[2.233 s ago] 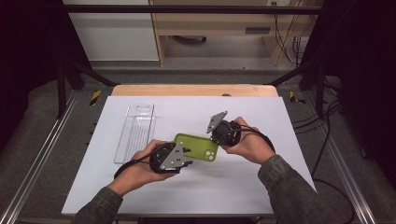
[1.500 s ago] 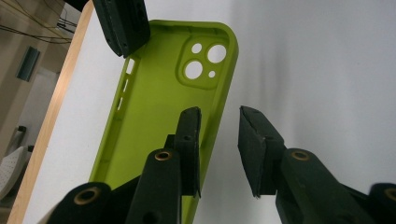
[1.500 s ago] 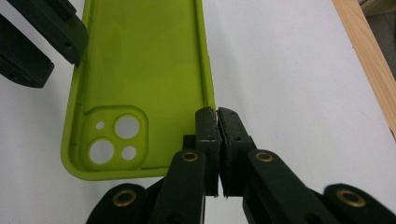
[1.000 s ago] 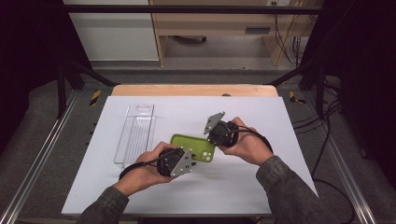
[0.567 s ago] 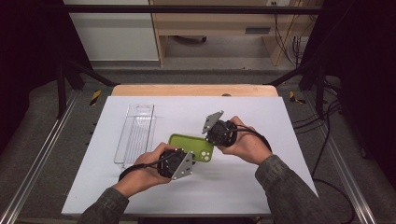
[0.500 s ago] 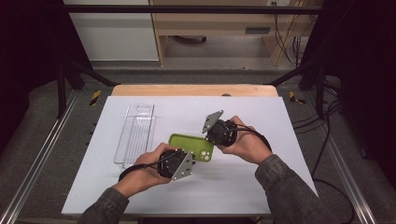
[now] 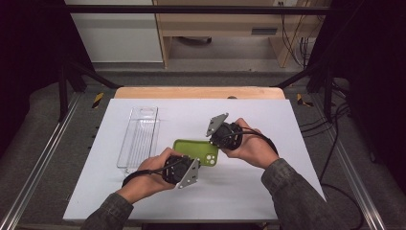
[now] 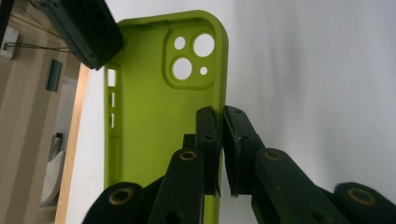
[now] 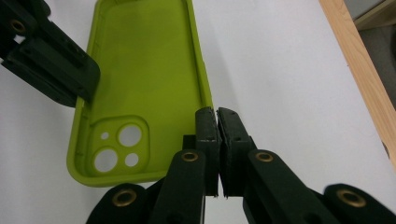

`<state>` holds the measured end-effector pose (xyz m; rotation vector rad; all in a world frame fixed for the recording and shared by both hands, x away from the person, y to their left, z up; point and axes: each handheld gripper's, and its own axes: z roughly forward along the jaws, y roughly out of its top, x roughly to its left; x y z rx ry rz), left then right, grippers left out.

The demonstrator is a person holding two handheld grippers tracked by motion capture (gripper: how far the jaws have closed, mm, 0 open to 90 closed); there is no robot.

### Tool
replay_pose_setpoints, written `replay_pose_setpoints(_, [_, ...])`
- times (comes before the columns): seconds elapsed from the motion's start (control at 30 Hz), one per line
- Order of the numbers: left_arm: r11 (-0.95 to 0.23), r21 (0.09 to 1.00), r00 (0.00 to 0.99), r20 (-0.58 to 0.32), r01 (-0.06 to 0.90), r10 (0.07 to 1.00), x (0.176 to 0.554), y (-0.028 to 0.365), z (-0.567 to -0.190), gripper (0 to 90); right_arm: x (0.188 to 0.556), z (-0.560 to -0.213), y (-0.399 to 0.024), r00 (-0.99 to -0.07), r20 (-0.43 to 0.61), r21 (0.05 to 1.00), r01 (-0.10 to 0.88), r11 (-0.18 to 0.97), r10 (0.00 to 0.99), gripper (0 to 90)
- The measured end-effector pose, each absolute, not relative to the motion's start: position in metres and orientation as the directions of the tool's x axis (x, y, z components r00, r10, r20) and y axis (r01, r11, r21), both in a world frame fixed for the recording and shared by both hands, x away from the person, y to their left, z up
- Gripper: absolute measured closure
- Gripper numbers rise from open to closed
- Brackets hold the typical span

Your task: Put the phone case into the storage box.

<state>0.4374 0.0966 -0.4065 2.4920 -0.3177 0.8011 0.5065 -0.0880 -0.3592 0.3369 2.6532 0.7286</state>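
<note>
1. Black jaws of the left gripper (image 8: 222, 154) have just been closing and now pinch one long side wall of the lime-green phone case (image 8: 154, 116).
2. The right gripper (image 9: 217, 149) clamps the opposite long wall near the camera-cutout end.
3. The case lies open side up on the white table sheet (image 7: 268, 187), its long axis running between the grippers, camera end toward the right gripper.
4. A clear plastic tray (image 7: 139, 139) lies left of the case.
5. Both hands (image 7: 148, 177) grasp their grippers low over the sheet, forearms entering from the near edge.
</note>
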Motion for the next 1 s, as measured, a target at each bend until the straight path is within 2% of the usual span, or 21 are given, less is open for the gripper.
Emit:
replay_pose_setpoints(0.5, [-0.852,0.387,0.798,0.599,-0.353,-0.058,0.4346,0.0956,-0.4080,86.2,0.5038,-0.3551,-0.0879,-0.908,-0.304,0.554,0.076,0.829,0.287,86.7])
replay_pose_setpoints(0.73, [-0.852,0.389,0.805,0.590,-0.349,-0.060,0.4341,0.0933,-0.4087,86.5,0.5034,-0.3561,-0.0897,-0.912,-0.290,0.570,0.081,0.818,0.292,85.3])
replay_pose_setpoints(0.77, [-0.852,0.392,0.808,0.586,-0.346,-0.059,0.4344,0.0930,-0.4089,86.5,0.5036,-0.3562,-0.0900,-0.911,-0.285,0.577,0.086,0.812,0.299,84.1])
replay_pose_setpoints(0.83, [-0.850,0.400,0.821,0.568,-0.342,-0.062,0.4341,0.0922,-0.4098,86.6,0.5042,-0.3551,-0.0915,-0.905,-0.266,0.610,0.110,0.785,0.333,73.8])
replay_pose_setpoints(0.9, [-0.851,0.398,0.821,0.567,-0.342,-0.065,0.4334,0.0919,-0.4101,86.6,0.5042,-0.3540,-0.0931,-0.906,-0.254,0.627,0.113,0.771,0.339,70.1])
replay_pose_setpoints(1.0, [-0.851,0.400,0.822,0.566,-0.339,-0.062,0.4329,0.0917,-0.4097,86.6,0.5044,-0.3507,-0.0965,-0.898,-0.240,0.660,0.128,0.740,0.369,59.6])
